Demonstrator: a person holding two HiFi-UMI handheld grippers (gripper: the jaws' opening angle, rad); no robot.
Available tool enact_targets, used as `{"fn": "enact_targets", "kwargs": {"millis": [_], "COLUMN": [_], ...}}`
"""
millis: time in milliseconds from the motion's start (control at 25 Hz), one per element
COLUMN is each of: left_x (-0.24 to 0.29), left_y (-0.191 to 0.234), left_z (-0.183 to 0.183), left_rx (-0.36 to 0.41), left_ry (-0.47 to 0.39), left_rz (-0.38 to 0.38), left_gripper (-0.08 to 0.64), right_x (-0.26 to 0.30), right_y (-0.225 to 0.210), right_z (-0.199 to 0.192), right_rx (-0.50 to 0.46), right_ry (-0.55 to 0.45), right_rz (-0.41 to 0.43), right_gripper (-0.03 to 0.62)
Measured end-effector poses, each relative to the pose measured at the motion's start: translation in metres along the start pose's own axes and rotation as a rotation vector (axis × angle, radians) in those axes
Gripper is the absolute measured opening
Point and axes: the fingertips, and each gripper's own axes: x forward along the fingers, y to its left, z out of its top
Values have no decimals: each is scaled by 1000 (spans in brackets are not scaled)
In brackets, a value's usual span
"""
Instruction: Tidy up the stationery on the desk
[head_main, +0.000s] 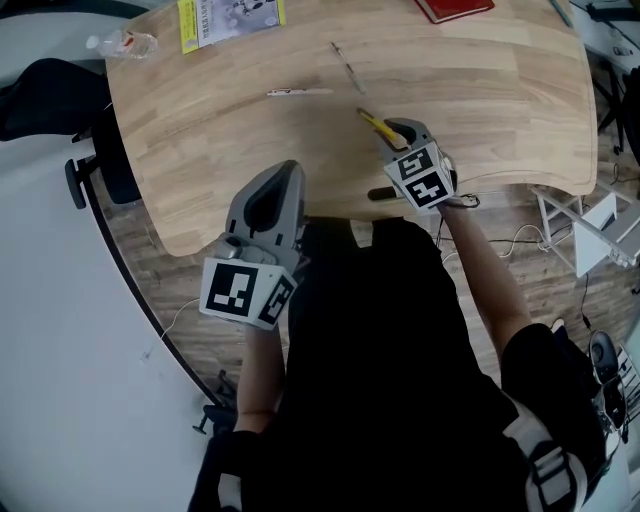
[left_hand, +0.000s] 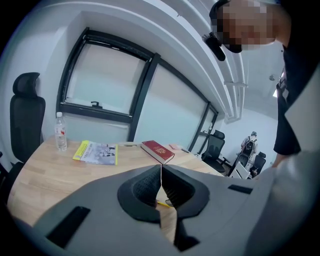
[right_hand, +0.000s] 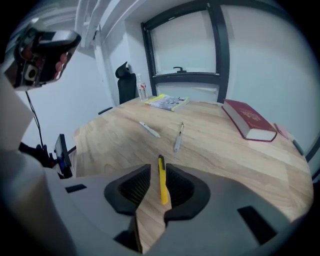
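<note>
Stationery is shown scattered on a pale wooden desk (head_main: 480, 110), seen from the head view and both gripper views. The right gripper (right_hand: 155, 170) is lowered to the near part of the desk; its jaws are spread, and a yellow pen (right_hand: 162, 187) is seen lying on the wood between them, close to the right-hand jaw and not clamped. The left gripper (left_hand: 161, 170) is held at the desk's near edge, well apart from the stationery, with its jaws pressed together and nothing between them. Farther out, a white pen (head_main: 298, 92) and a grey pen (head_main: 348, 68) are laid near each other but apart. At the far side, a red book (right_hand: 250, 120) is placed to the right, a yellow-edged booklet (left_hand: 96, 152) to the left, and a clear water bottle (left_hand: 60, 131) is stood upright near the booklet at the desk's left corner
</note>
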Motion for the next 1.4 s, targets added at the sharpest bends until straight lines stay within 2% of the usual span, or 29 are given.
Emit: {"fn": "enact_targets", "kwargs": {"millis": [120,440,960,1200,1400], "left_x": [0,6,-1,0,1], "left_y": [3,8,7,8,8], "left_z": [-4,-12,-22,-21,-18], "left_rx": [-5,-29,-44,-50,-43], "left_ry": [16,34,46,42,36], "left_rz": [-9,-20,-22,-20,-21], "left_gripper": [35,35,35,35,35], "right_x": [9,32,41,40,33], "right_y": [2,-3,-7,-10,-15], "right_z": [-10,-26,-41,-37,-29], "right_rx": [-35,-46,-62,-55,-11], "right_ry": [38,116,173,164,133], "right_rz": [-10,-26,-46,-57,-70], "right_gripper": [107,107,64,57,55]}}
